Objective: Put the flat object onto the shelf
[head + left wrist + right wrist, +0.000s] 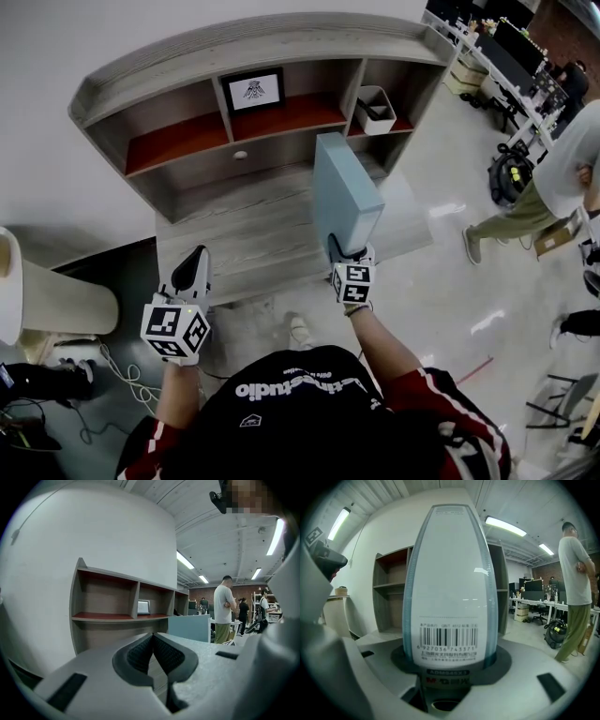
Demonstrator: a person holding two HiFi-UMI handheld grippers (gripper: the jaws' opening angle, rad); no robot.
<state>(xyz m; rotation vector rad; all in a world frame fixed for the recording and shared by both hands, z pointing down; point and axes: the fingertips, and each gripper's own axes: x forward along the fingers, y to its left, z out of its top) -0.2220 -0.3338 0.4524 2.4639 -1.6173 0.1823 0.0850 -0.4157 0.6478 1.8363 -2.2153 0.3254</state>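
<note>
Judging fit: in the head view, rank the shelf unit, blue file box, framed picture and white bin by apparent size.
1. shelf unit
2. blue file box, nearer the camera
3. framed picture and white bin, roughly alike

This is an open-plan office floor. Rows of desks (492,52) with monitors run off at one o'clock toward a brick wall (567,33). Strip lights (506,526) line the ceiling, and a person (576,573) stands at three o'clock on the polished floor (441,272).

The flat box (449,588) hides the middle of the shelf (389,592) behind it.
</note>
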